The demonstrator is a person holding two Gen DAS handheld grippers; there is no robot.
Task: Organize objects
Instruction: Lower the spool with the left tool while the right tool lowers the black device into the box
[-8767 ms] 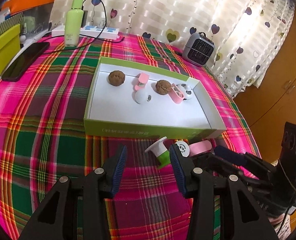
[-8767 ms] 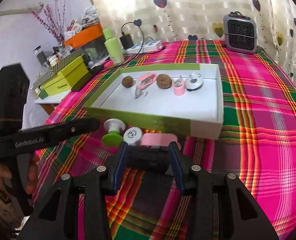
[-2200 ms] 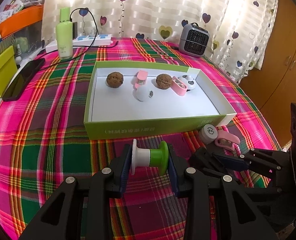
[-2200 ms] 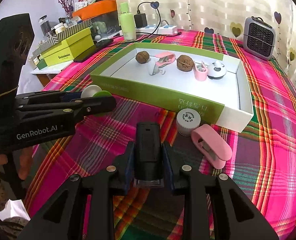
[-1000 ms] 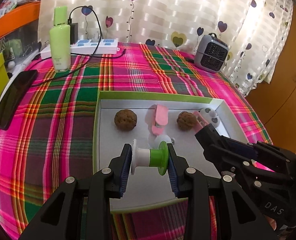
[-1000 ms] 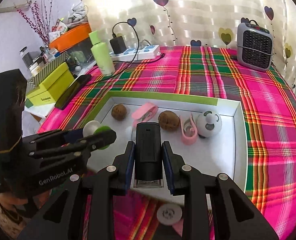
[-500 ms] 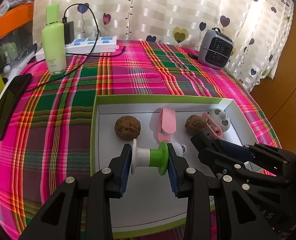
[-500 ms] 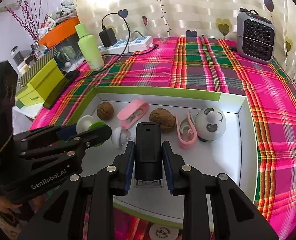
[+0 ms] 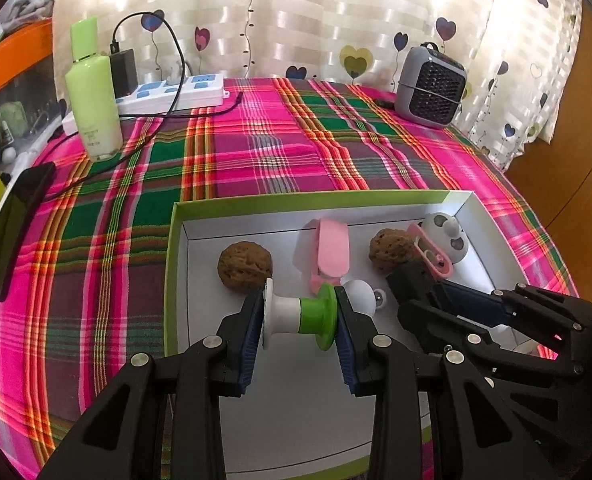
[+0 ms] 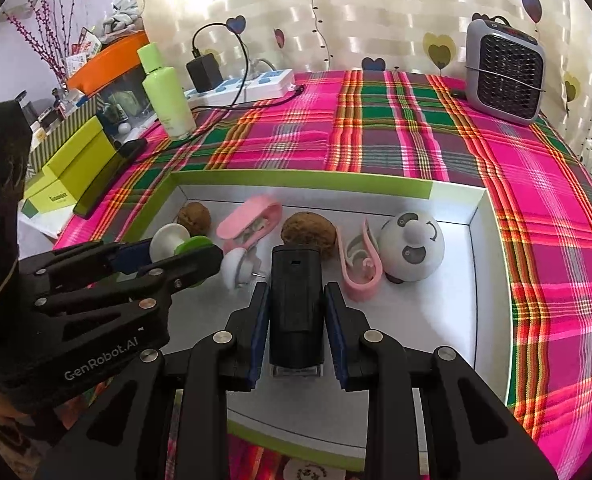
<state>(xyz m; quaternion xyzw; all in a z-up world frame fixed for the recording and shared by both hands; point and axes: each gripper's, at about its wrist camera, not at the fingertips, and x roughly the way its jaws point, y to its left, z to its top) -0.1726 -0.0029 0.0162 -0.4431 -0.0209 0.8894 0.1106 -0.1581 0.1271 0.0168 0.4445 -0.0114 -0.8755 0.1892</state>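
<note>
Spool: white-and-green spool (image 9: 300, 315), smooth plastic with flared ends, lying crosswise at centre frame over the box.
Left gripper: left gripper (image 9: 300, 320) tilted down, jaws pinching the spool's two ends.
Block: boxy matte black block (image 10: 296, 300), lower centre.
Right gripper: right gripper (image 10: 296, 322) angled down, jaws clamping the block.
Box: green-rimmed white cardboard box (image 10: 492, 280) on the plaid worktop (image 10: 416, 140); two wrinkled walnuts (image 9: 245, 265) inside.

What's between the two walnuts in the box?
A pink clip lies between the left walnut and right walnut, clearest in the right wrist view.
</note>
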